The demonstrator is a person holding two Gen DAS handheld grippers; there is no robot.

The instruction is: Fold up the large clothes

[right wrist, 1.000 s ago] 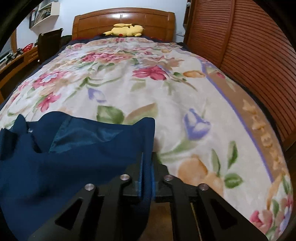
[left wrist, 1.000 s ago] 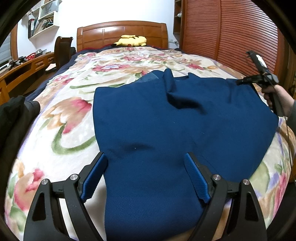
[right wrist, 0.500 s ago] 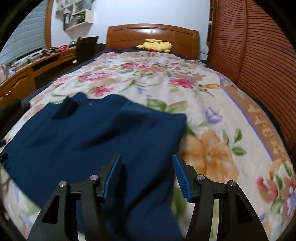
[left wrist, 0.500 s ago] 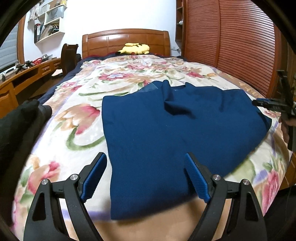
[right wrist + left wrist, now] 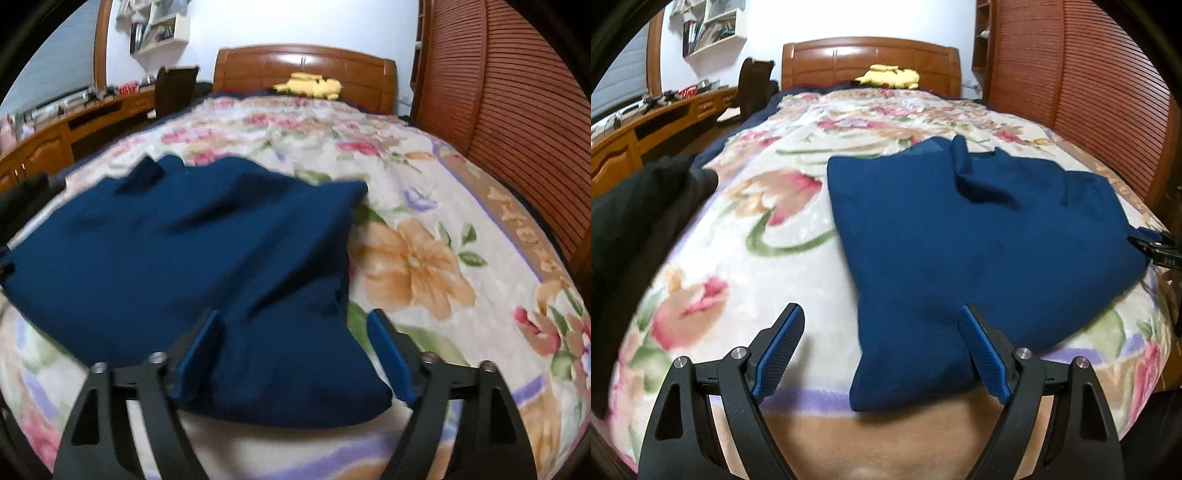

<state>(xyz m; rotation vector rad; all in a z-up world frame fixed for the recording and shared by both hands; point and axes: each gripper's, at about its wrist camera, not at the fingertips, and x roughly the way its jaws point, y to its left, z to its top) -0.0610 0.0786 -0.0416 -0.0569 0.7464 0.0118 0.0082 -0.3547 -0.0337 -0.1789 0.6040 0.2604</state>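
A dark blue garment [image 5: 960, 251] lies folded on the floral bedspread [image 5: 768, 258], with a raised flap at its far edge. My left gripper [image 5: 882, 350] is open and empty, hovering over the garment's near left corner. My right gripper [image 5: 295, 354] is open and empty, its jaws standing either side of the garment's [image 5: 207, 251] near right corner. The right gripper's tip shows at the far right edge of the left wrist view [image 5: 1156, 251].
A black garment [image 5: 635, 221] lies at the bed's left edge. A yellow plush toy [image 5: 890, 75] sits by the wooden headboard [image 5: 868, 59]. A desk [image 5: 646, 125] and chair [image 5: 753, 88] stand left. Slatted wooden doors [image 5: 1089, 92] line the right side.
My right gripper opened, let go of the garment's edge and drew back toward the bed's foot. My left gripper also pulled back and shifted left. The garment now lies flat.
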